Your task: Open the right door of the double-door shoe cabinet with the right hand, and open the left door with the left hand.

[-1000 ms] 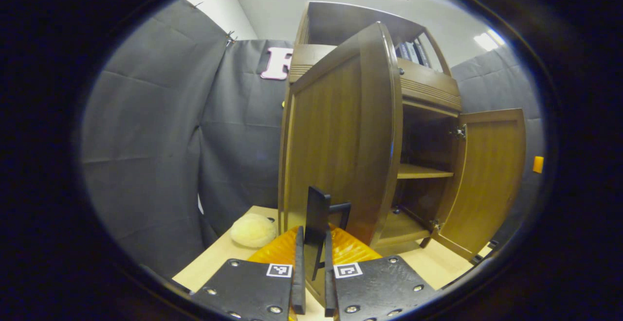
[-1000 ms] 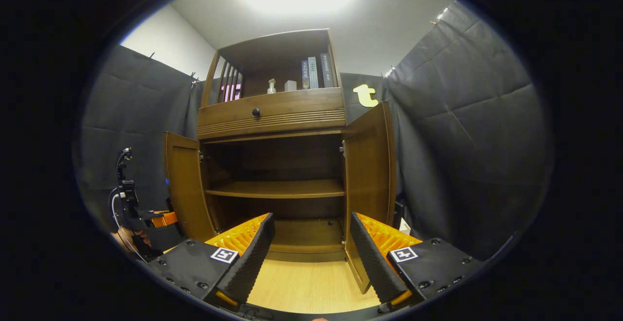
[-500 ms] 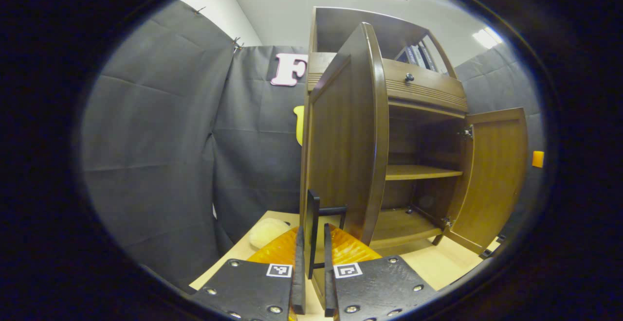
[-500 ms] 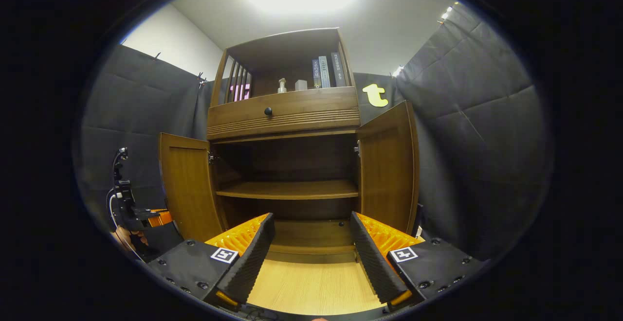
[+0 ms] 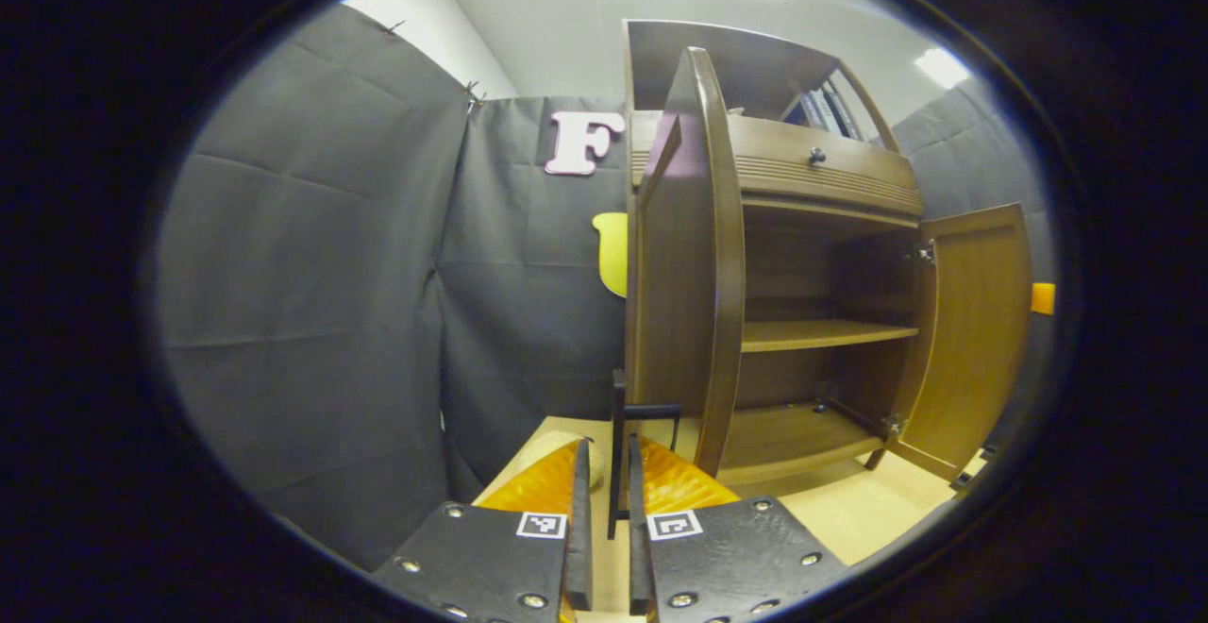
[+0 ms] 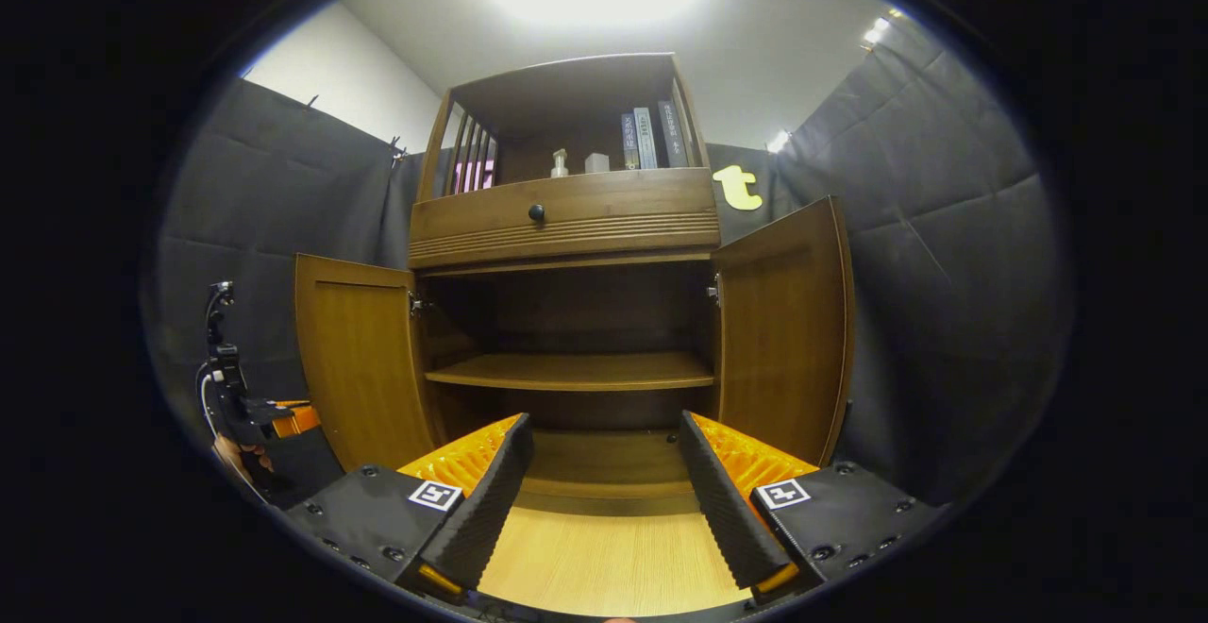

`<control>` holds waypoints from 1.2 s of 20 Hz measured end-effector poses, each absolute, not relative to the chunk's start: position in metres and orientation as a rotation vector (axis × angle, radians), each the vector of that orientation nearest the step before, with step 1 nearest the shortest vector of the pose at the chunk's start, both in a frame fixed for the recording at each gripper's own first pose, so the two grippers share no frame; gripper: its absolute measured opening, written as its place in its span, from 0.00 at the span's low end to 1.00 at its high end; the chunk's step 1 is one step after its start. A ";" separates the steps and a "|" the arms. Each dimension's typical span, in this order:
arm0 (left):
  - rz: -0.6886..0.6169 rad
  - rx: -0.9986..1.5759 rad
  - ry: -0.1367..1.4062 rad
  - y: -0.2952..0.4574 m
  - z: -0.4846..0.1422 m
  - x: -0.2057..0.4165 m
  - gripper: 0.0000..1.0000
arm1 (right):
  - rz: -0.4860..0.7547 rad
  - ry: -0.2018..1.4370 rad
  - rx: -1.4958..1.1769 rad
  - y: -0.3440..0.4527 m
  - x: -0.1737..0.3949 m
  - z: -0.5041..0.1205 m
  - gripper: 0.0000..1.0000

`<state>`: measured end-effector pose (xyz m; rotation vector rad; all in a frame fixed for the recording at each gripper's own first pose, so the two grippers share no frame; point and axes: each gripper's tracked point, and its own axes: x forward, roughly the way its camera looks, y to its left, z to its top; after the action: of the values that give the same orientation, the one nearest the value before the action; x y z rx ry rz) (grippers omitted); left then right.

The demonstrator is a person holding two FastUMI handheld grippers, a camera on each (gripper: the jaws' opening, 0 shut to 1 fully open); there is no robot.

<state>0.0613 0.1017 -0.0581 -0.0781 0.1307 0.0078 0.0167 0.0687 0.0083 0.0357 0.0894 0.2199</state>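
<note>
Left gripper (image 5: 604, 510) is clamped on the vertical black handle (image 5: 618, 444) at the free edge of the left door (image 5: 679, 264), swung out roughly square to the cabinet (image 6: 566, 217); right gripper (image 6: 599, 491) hangs released, facing the cabinet, right door (image 6: 779, 321) wide open.

The left door (image 5: 681, 264), seen nearly edge-on in the left gripper view, hides the cabinet's left interior, and the pale round object (image 5: 593, 465) on the table (image 5: 849, 533) is mostly hidden behind the left claw (image 5: 604, 547). In the right gripper view, the left claw (image 6: 283, 418) is cut off by the left door (image 6: 359, 359), its fingers hidden. The books' (image 6: 651, 137) spines are too small to tell.
</note>
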 end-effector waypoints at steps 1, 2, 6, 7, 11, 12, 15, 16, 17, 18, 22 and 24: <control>0.012 -0.080 0.129 0.102 -0.059 0.061 0.14 | 0.214 0.086 0.032 0.071 0.017 0.008 0.98; 0.017 -0.080 0.129 0.103 -0.059 0.061 0.14 | 0.209 0.083 0.028 0.073 0.018 0.008 0.94; 0.043 -0.070 0.120 0.104 -0.059 0.058 0.14 | 0.187 0.067 0.029 0.075 0.020 0.010 0.94; 0.048 -0.076 0.117 0.104 -0.057 0.056 0.14 | 0.185 0.064 0.035 0.076 0.019 0.009 0.94; 0.060 -0.082 0.103 0.107 -0.052 0.049 0.14 | 0.173 0.058 0.022 0.062 0.015 0.010 0.94; 0.060 -0.082 0.101 0.105 -0.051 0.049 0.14 | 0.169 0.060 0.023 0.056 0.014 0.011 0.94; 0.044 -0.080 0.091 0.102 -0.044 0.044 0.15 | 0.144 0.056 0.028 0.034 0.009 0.014 0.94; 0.039 -0.075 0.086 0.101 -0.040 0.044 0.16 | 0.139 0.054 0.031 0.029 0.007 0.016 0.94; 0.032 -0.073 0.081 0.099 -0.037 0.043 0.16 | 0.137 0.053 0.032 0.025 0.006 0.017 0.97; 0.022 -0.070 0.080 0.096 -0.034 0.044 0.17 | 0.136 0.053 0.033 0.021 0.004 0.017 0.97; 0.003 -0.061 0.071 0.089 -0.027 0.040 0.19 | 0.129 0.046 0.031 0.009 -0.002 0.017 0.97; 0.006 -0.058 0.070 0.087 -0.026 0.038 0.19 | 0.125 0.043 0.031 0.003 -0.007 0.017 0.97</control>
<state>0.0378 0.0871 -0.0259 -0.0580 0.0699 0.0059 -0.0067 0.0034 0.0167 0.0313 0.0429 0.1254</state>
